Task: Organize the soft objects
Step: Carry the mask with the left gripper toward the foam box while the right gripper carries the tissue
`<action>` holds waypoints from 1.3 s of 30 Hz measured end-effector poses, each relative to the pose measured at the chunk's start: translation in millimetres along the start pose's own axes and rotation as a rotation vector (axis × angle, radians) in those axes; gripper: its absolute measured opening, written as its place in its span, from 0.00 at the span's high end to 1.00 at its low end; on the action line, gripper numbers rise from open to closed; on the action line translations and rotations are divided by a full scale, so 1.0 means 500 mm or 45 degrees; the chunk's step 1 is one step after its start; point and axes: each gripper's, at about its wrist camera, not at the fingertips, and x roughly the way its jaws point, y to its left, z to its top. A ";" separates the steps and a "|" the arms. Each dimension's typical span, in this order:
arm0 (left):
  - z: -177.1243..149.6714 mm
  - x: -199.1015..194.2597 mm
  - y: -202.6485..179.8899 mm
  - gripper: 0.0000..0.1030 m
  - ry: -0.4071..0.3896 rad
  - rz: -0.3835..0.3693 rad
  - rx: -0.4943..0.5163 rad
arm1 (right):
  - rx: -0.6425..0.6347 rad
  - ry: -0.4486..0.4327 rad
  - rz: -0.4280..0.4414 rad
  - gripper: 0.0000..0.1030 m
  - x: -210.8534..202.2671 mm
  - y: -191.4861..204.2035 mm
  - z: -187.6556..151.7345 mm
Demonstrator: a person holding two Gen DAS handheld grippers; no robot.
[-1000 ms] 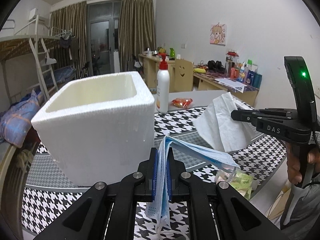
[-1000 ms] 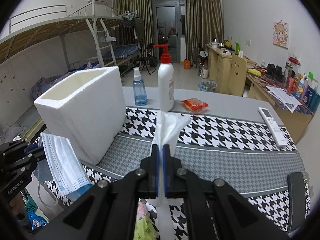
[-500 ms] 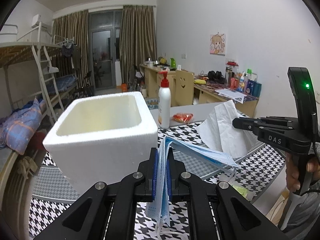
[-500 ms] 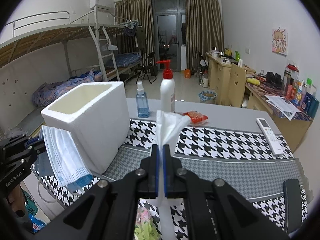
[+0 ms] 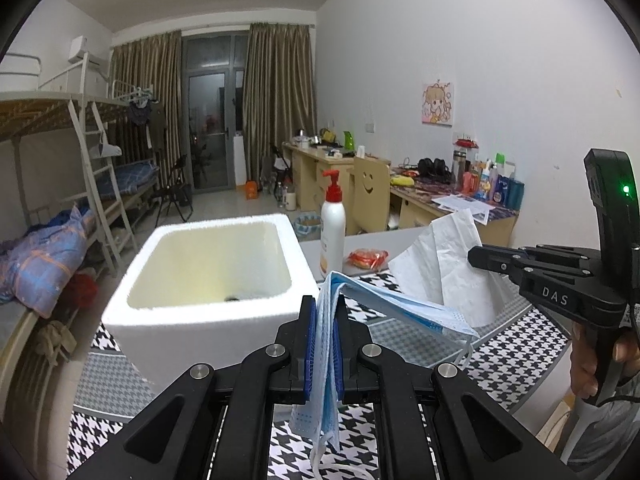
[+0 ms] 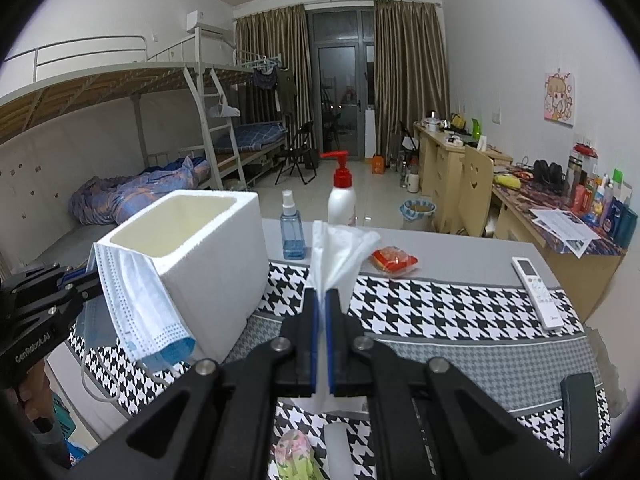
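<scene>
1. My left fingers (image 5: 323,344) are clenched on a blue face mask (image 5: 400,308). The mask is pinched between the two blue pads, and it hangs down in folds below them, with its white ear loop dangling.
2. My right fingers (image 6: 322,344) are clenched on a white tissue (image 6: 340,248). The tissue stands up from the pads and spreads open at the top like a fan.
3. Both soft things are in the air above the tabletop (image 6: 460,256), not lying on it.
4. A white foam box (image 5: 208,276) stands on the tabletop, on the left part. Its top is open and I see the pale inside. In the left wrist view the mask is just beside the right wall of the box, near its front corner.
5. In the right wrist view the mask hangs in front of the near left corner of the box; whether it touches the box I cannot tell.
6. A black and white houndstooth cloth (image 6: 440,300) covers the near part of the tabletop, and the box stands on it.
7. Behind the box stand a white pump bottle (image 6: 342,196) with a red head and a small blue spray bottle (image 6: 293,232), both upright.
8. A red snack packet (image 6: 394,260) lies on the grey part of the tabletop, to the right of the bottles.
9. A white remote control (image 6: 536,288) lies near the right edge.
</scene>
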 end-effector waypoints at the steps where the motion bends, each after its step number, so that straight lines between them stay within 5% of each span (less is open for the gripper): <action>1: 0.003 -0.001 -0.001 0.92 -0.006 0.002 0.003 | -0.002 -0.004 0.000 0.95 -0.001 0.001 0.002; 39: 0.100 0.016 0.066 0.92 -0.124 0.178 -0.033 | -0.013 -0.100 0.055 0.95 0.006 0.029 0.077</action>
